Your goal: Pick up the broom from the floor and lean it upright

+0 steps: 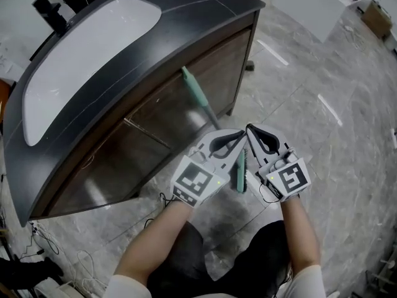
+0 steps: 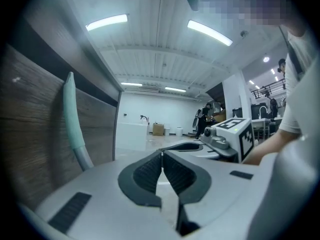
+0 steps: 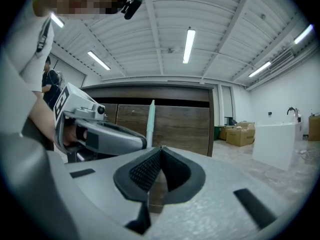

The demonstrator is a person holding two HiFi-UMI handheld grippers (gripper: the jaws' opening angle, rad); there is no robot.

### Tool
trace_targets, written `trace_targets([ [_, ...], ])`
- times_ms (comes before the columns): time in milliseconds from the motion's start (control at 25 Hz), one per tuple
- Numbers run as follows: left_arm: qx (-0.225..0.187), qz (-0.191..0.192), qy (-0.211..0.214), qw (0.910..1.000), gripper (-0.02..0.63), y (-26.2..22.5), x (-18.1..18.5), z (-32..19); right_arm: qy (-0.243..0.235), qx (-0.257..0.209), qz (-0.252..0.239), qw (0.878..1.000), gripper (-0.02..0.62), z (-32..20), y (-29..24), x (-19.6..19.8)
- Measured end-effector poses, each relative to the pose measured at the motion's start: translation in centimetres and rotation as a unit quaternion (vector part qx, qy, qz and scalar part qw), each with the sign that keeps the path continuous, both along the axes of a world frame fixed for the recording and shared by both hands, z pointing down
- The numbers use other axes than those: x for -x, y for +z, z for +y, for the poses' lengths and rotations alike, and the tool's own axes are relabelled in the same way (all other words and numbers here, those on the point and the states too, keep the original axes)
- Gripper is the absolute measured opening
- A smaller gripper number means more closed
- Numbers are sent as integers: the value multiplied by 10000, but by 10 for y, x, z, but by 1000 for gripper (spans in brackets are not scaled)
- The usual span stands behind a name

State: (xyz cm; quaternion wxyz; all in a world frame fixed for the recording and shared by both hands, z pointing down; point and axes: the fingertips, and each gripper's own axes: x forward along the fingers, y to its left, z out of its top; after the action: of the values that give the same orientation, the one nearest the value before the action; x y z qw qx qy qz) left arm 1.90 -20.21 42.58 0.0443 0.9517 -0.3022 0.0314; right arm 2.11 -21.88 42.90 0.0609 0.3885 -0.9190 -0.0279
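Grey marble-patterned floor point(image 1: 347, 135) surrounds the work area. Mint-green, long-handled broom point(image 1: 200, 98) stands propped upright: the tip of its handle rests against the brown wood-panelled front of the counter point(image 1: 186, 17), and the shaft slopes down and away to a teal brush end that shows low between the two tools in the head view. Whether the brush end touches the floor cannot be confirmed.

Left tongs point(image 1: 239, 135), grey plastic with dark ribbed pads, are closed pad to pad with nothing between them. They sit just beside the lower shaft, apart from it; in the left gripper view the handle point(image 2: 74, 129) rises to their left, clear of the pads. Right tongs point(image 1: 250, 130), of the same build, are likewise closed and empty. In the right gripper view the handle point(image 3: 150, 121) stands beyond them against the wood panels. The two tool tips lie close together, both held level by bare forearms point(image 1: 301, 228).

Counter has a dark top with a long white oval inset point(image 1: 87, 48). Noted further out: a white block point(image 1: 310, 5), a cardboard box point(image 1: 375, 17) and loose cables point(image 1: 37, 241) on the floor at the counter's near end.
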Motion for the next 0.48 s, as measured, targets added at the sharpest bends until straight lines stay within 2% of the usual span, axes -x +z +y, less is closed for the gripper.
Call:
trace_targets([
  [240,125,-174,-309,9993,12,11,11,-2,207,357,-172,9990,0,1,22,-12],
  [480,755,16,-1027,9918,11,52,24,16,405,1092,58,9932,0,28,24,-24],
])
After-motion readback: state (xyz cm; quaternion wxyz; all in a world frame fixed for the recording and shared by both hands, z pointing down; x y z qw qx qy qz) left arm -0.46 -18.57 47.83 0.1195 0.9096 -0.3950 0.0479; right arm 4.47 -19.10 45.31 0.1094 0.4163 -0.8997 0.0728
